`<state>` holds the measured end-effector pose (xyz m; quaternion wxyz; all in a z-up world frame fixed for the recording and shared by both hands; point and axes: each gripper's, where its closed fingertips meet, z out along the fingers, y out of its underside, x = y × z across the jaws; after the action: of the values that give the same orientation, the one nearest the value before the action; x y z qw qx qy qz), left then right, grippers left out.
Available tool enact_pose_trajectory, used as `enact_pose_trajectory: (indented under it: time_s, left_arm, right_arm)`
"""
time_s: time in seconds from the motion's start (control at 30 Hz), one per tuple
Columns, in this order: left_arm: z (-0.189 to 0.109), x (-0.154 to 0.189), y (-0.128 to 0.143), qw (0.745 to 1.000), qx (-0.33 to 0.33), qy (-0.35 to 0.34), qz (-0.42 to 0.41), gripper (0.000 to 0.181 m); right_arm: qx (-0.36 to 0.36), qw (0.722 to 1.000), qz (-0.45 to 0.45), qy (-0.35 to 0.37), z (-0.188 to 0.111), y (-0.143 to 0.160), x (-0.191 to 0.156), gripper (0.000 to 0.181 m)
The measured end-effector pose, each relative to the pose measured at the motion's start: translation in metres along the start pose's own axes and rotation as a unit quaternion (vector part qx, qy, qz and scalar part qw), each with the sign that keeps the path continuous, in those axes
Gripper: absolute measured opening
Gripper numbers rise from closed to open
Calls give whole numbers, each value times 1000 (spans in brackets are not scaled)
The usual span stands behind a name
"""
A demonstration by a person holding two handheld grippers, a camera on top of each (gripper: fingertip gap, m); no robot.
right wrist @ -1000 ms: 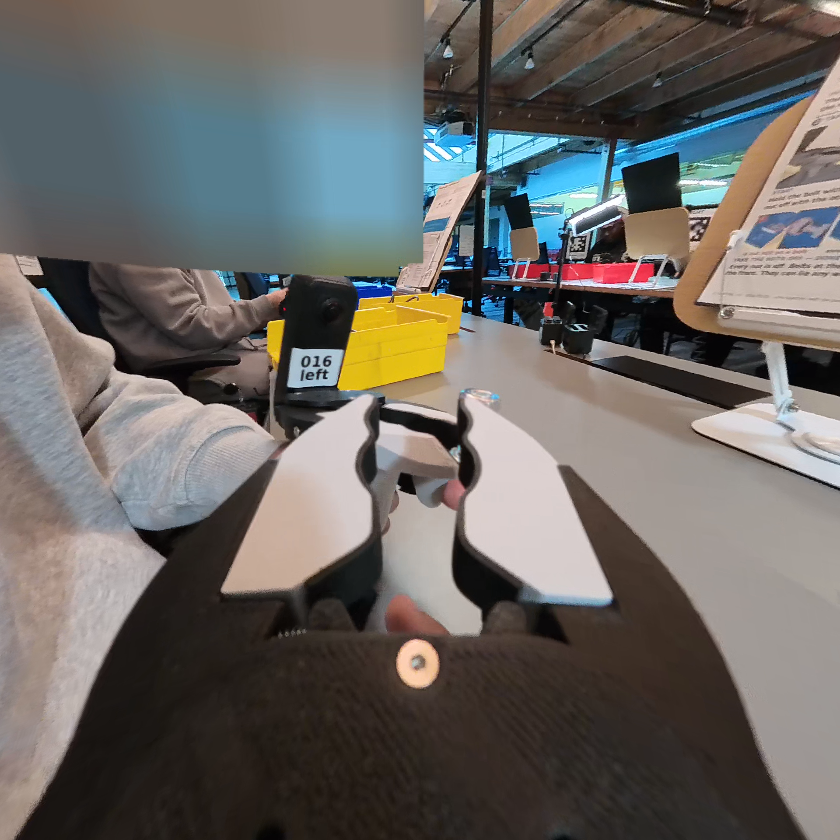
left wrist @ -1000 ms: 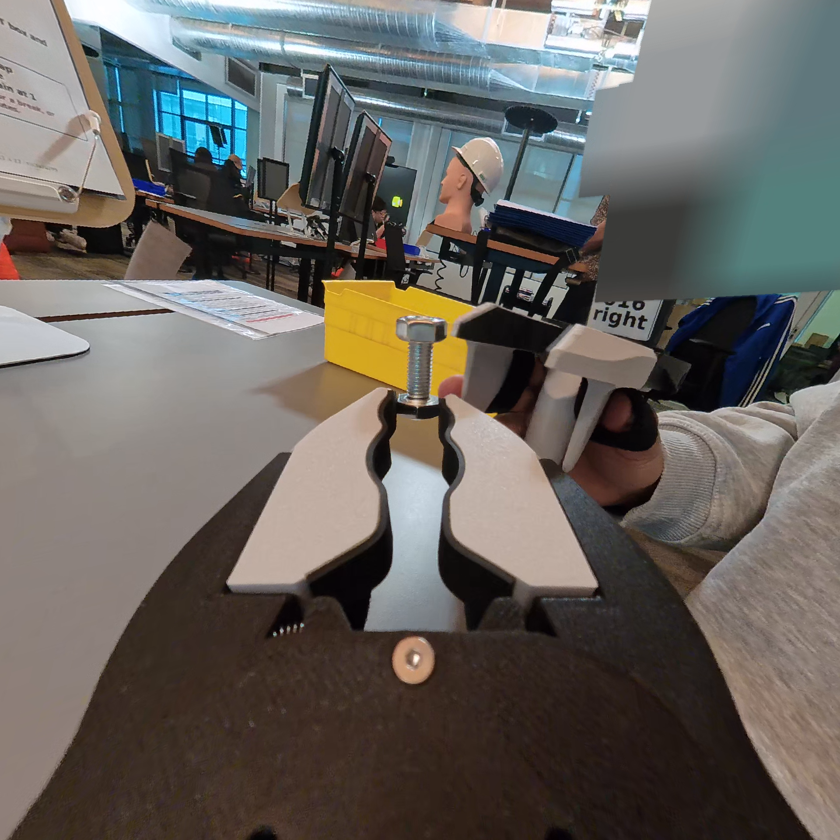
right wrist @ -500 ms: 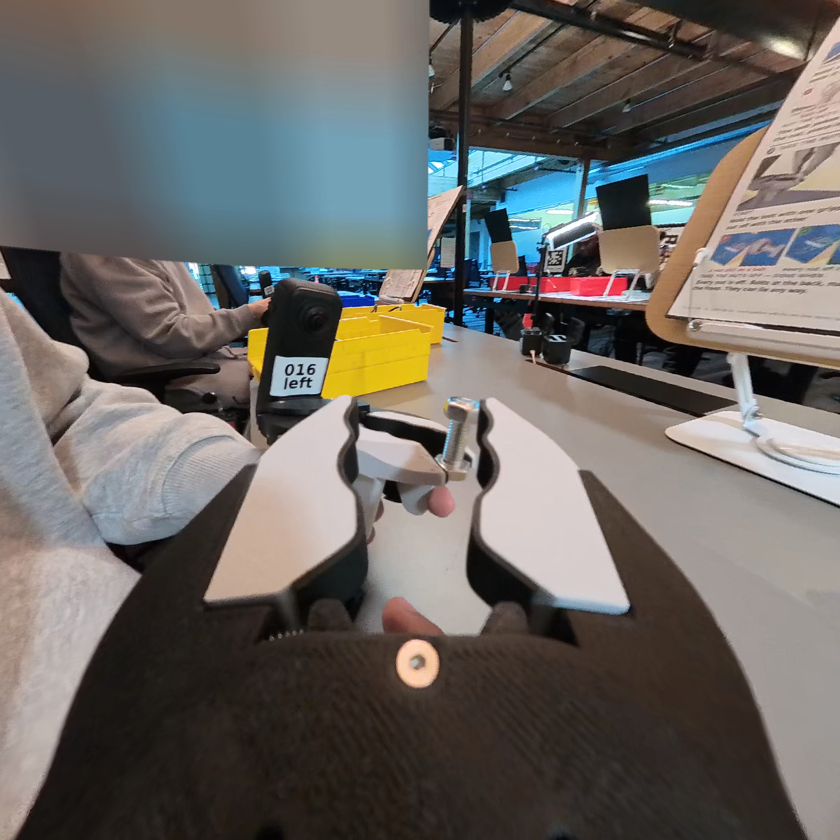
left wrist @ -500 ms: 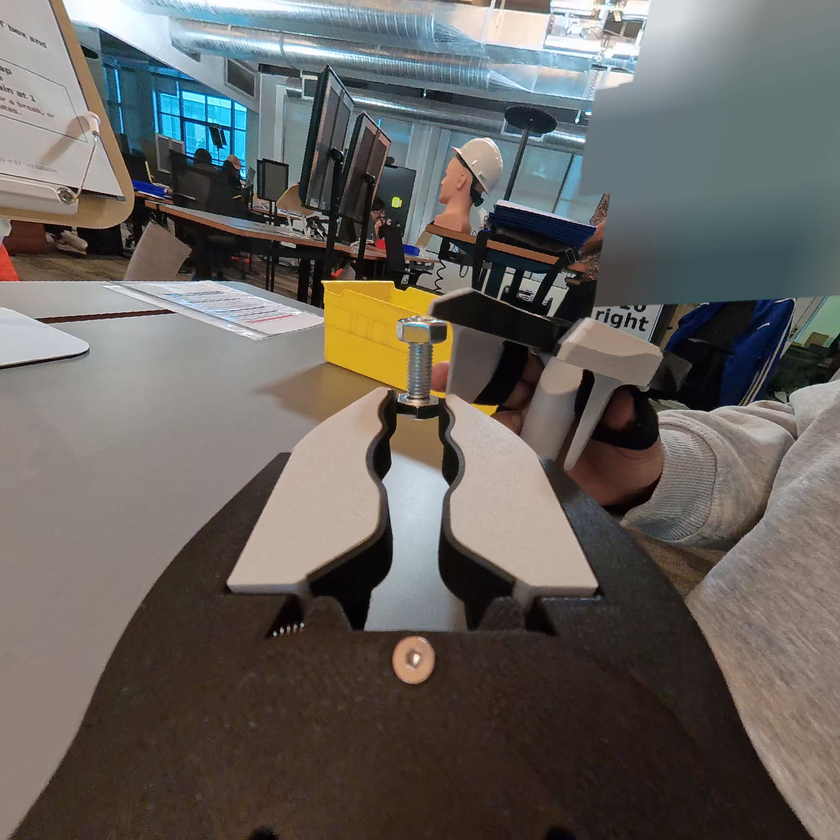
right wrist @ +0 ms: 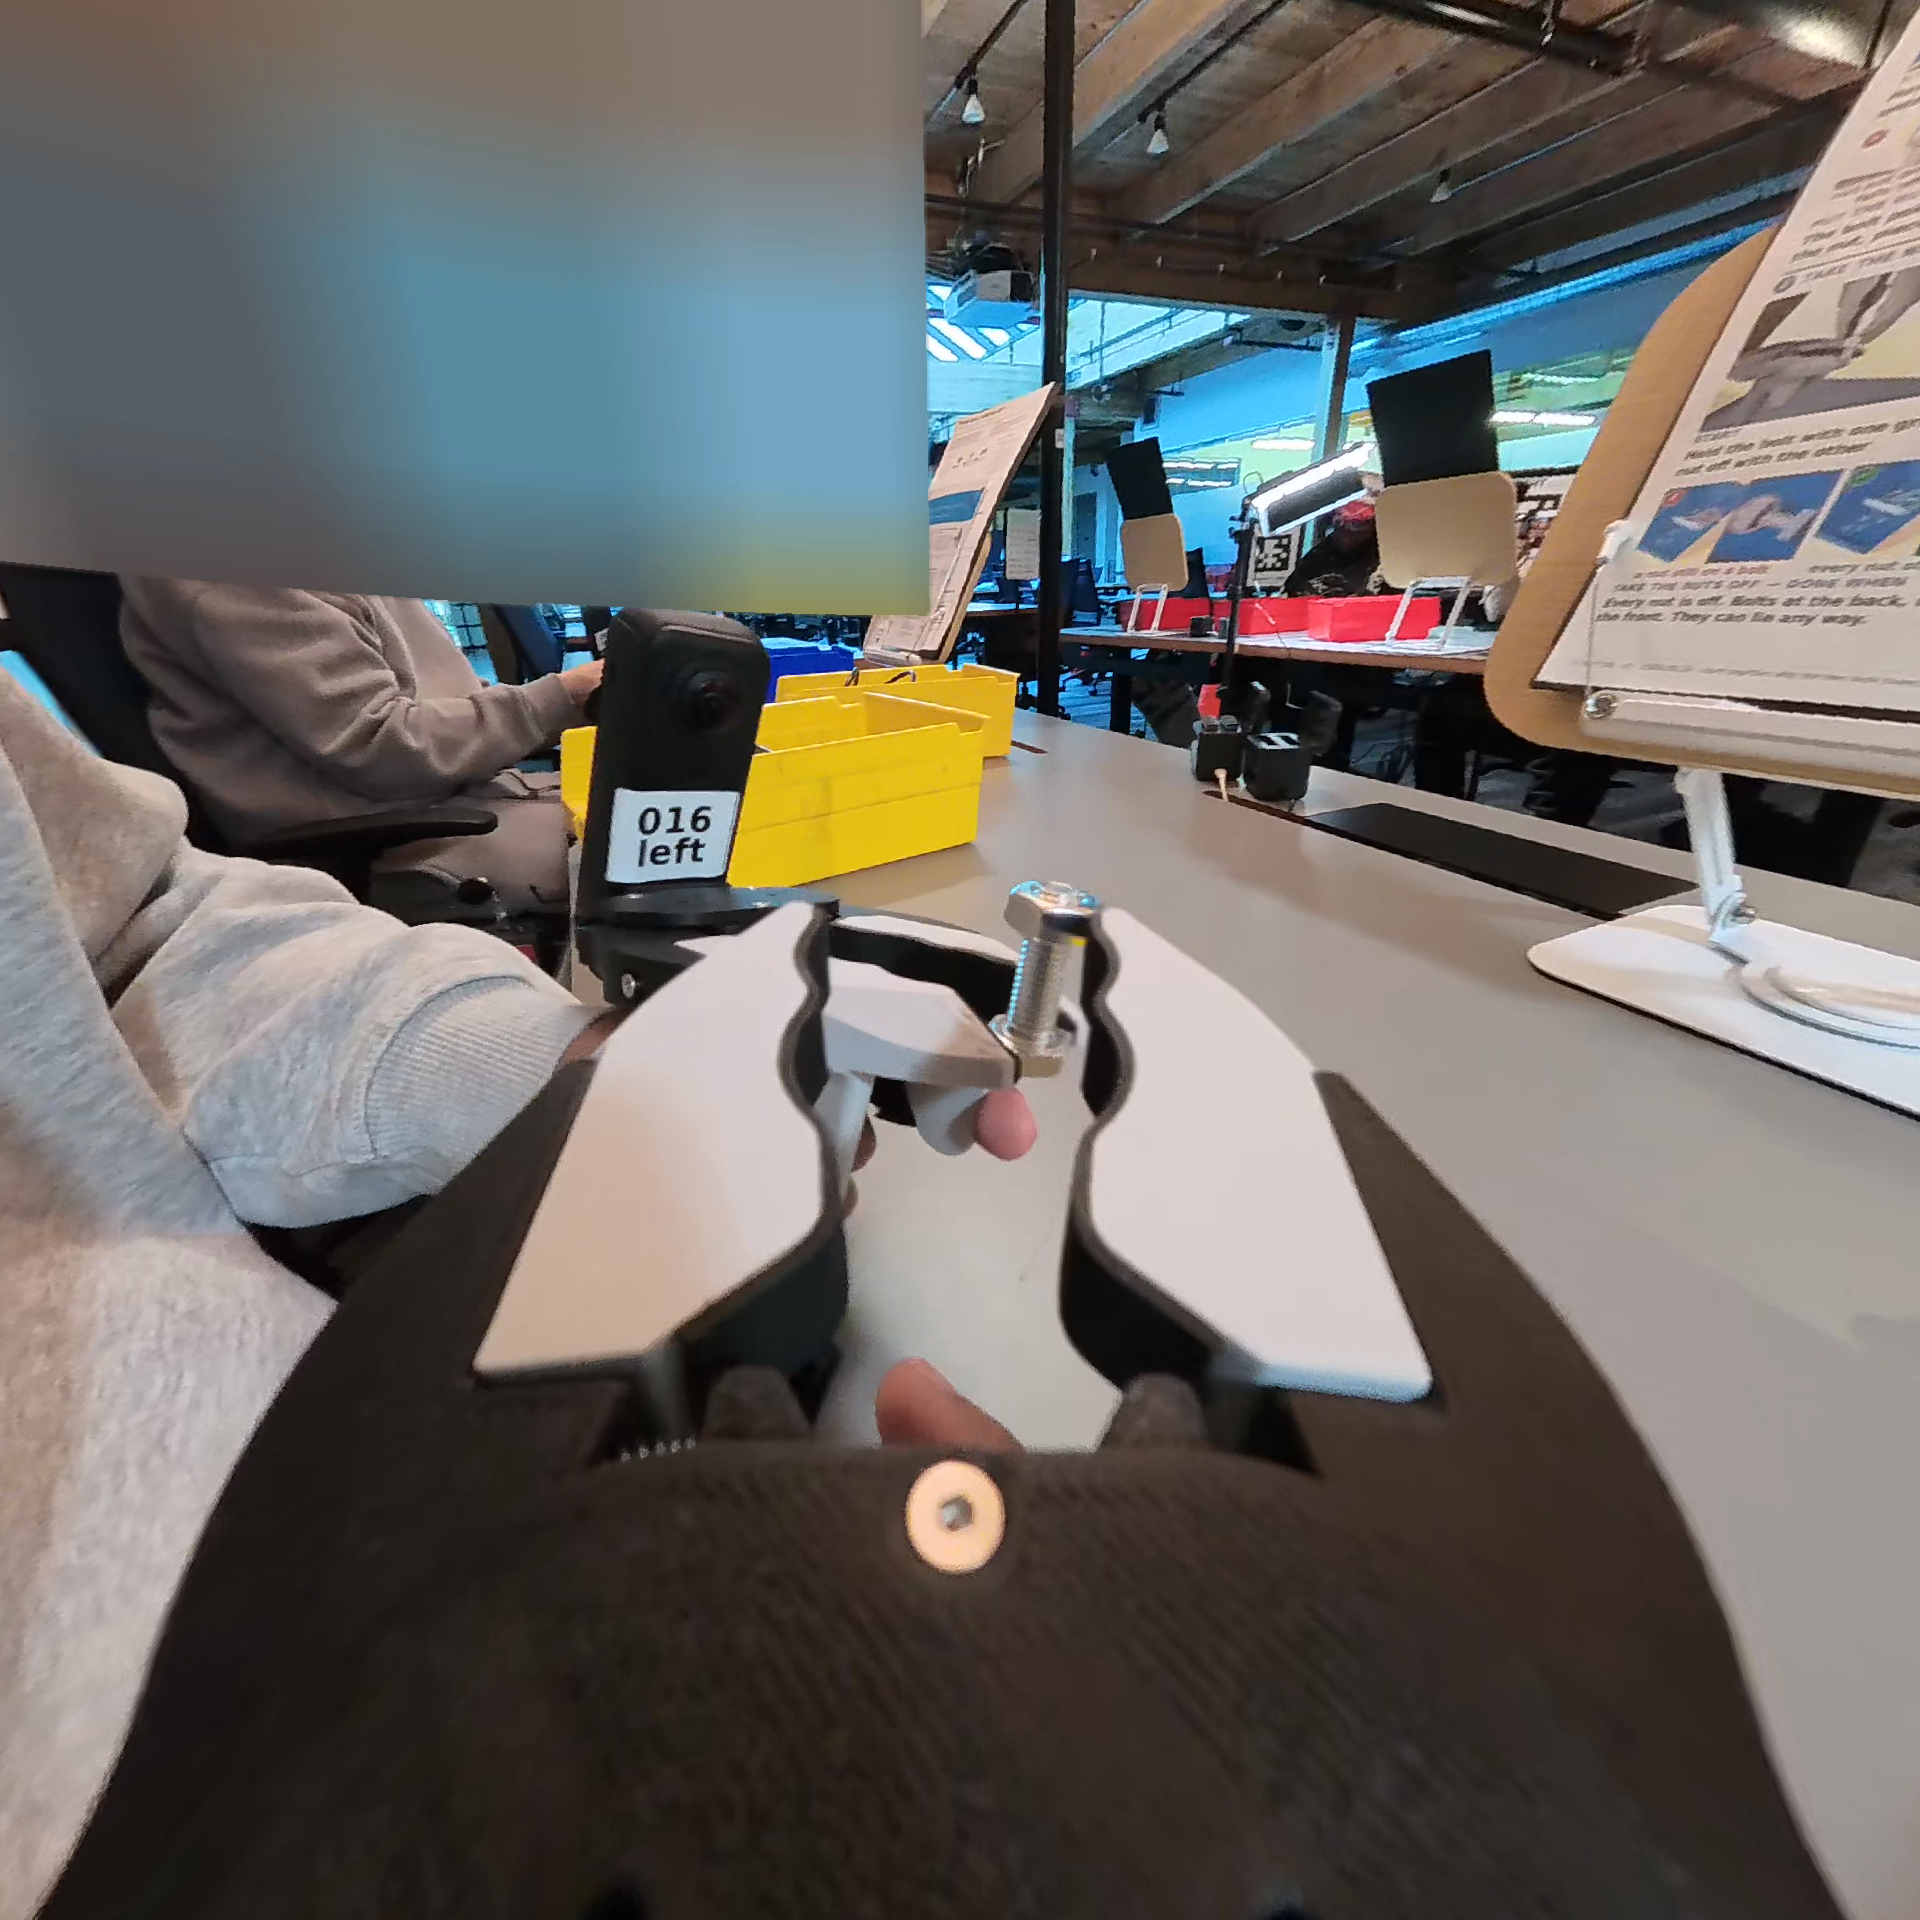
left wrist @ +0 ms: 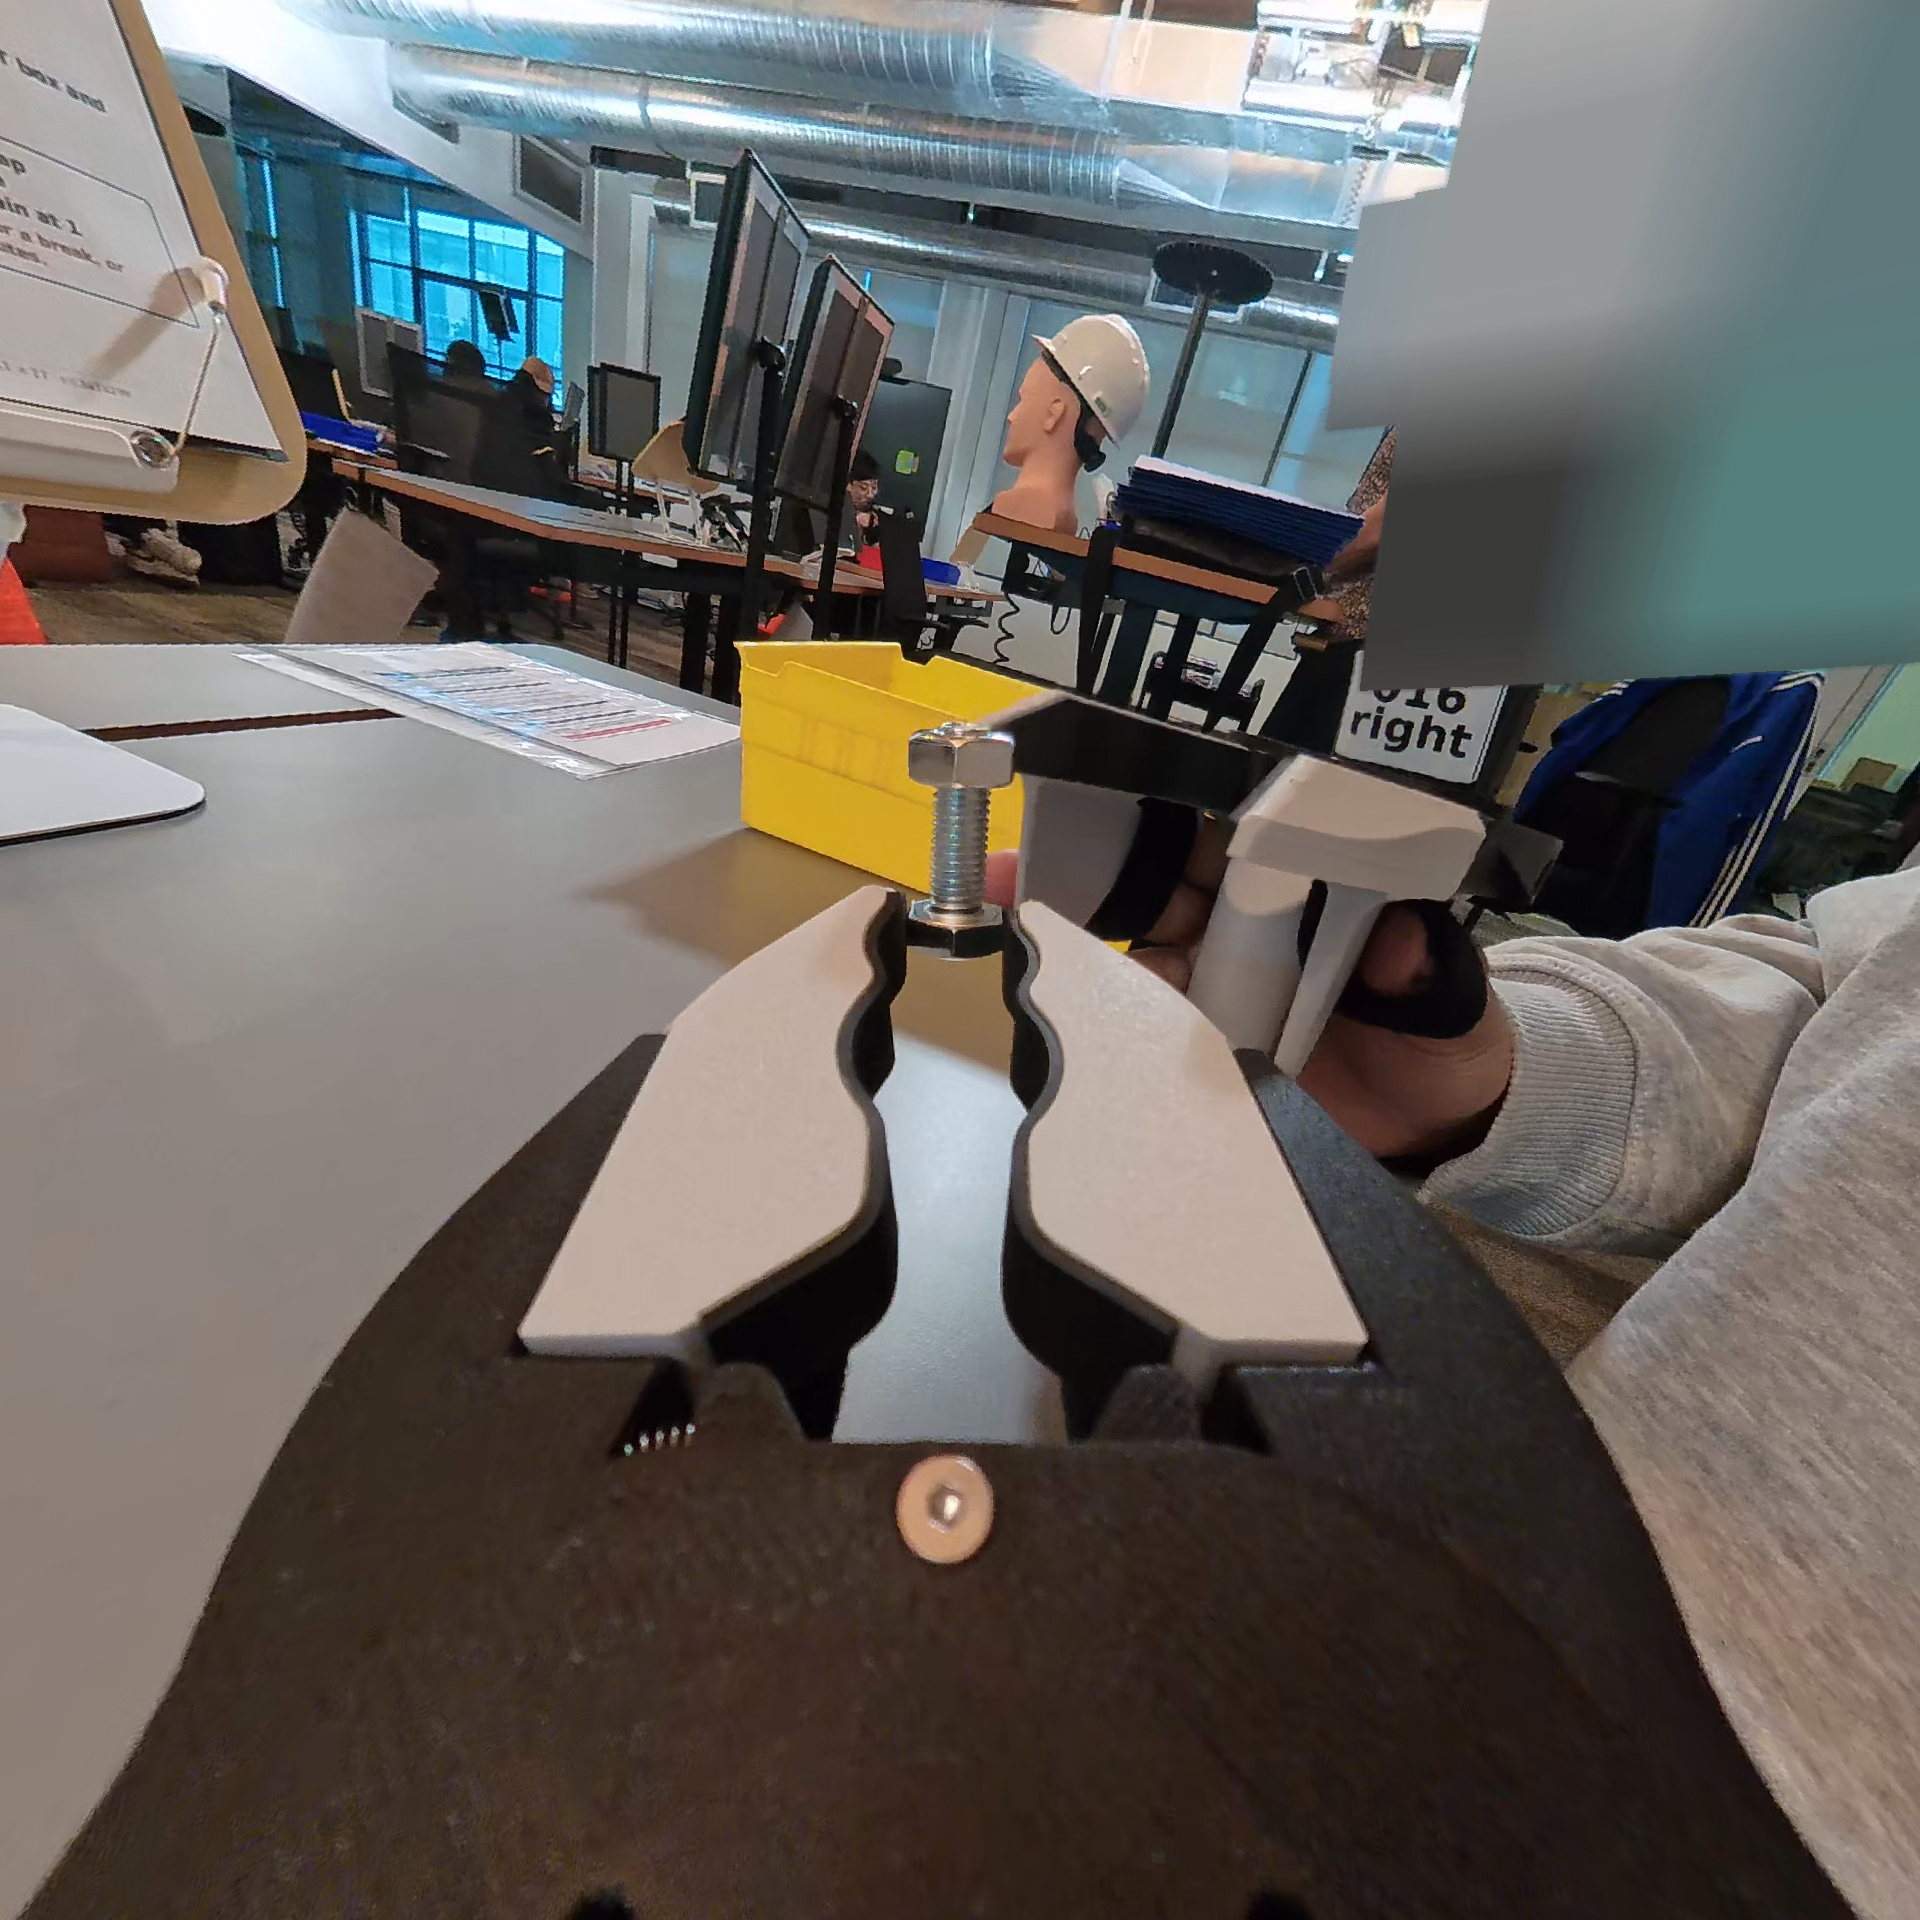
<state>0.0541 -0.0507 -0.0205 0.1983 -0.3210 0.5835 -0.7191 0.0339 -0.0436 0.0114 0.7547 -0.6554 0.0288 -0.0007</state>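
A silver hex bolt (left wrist: 958, 821) stands upright, head up, with a nut (left wrist: 954, 928) threaded on its lower end. My left gripper (left wrist: 954, 935) is shut on that nut at its fingertips, just above the grey table (left wrist: 364, 987). My right gripper (left wrist: 1174, 842) is right of the bolt, one finger (left wrist: 1070, 862) close beside the bolt's shaft. In the right wrist view my right gripper (right wrist: 956, 935) is open wide. The bolt (right wrist: 1044, 971) stands between its fingers, near the right one. The left gripper (right wrist: 1013, 1060) grips the nut (right wrist: 1031, 1044) from the left.
A yellow bin (left wrist: 862, 758) stands behind the bolt, and more yellow bins (right wrist: 862, 769) show in the right wrist view. A document stand (right wrist: 1714, 935) is at the right. A laminated sheet (left wrist: 499, 696) lies on the table. A seated person (right wrist: 343, 707) is at the left. Both grippers' tips are close together, under 4 cm apart.
My right gripper has opened wider, risen and moved in, so the bolt now stands between its fingers. My left gripper has kept still, shut on the nut.
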Motion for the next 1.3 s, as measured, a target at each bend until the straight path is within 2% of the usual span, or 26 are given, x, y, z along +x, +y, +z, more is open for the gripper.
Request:
enact_pose_trajectory:
  time_s: [0.13, 0.33, 0.53, 0.77, 0.87, 0.93, 1.07, 1.23, 1.3]
  left_arm:
    - [0, -1, 0, 1000, 1, -1, -1, 18]
    - [0, 0, 0, 1000, 0, 0, 0, 18]
    - [0, -1, 0, 1000, 0, -1, -1, 18]
    - [0, 0, 0, 1000, 0, 0, 0, 18]
    - [0, -1, 0, 1000, 1, -1, -2, 18]
    - [0, 0, 0, 1000, 0, 0, -2, 18]
    - [0, 0, 0, 1000, -1, 1, 0, 18]
    - [0, -1, 0, 1000, 0, -1, -3, 18]
    - [0, -1, 0, 1000, 0, -1, -2, 18]
  right_arm:
    - [1, 1000, -8, -10, -2, -2, -4, 32]
    - [-2, 1000, 1, 8, 1, 1, 3, 49]
    - [1, 1000, -2, -5, -1, -1, -1, 37]
    - [-2, 1000, 5, 1, 0, 1, 1, 46]
    - [0, 1000, 5, -7, -2, -1, -1, 32]
    - [3, 1000, 3, 2, -2, -2, 2, 33]
    - [2, 1000, 7, 8, 0, 1, 5, 49]
    - [1, 1000, -1, -3, -1, 0, 0, 37]
    - [0, 1000, 0, 7, 0, 1, 4, 44]
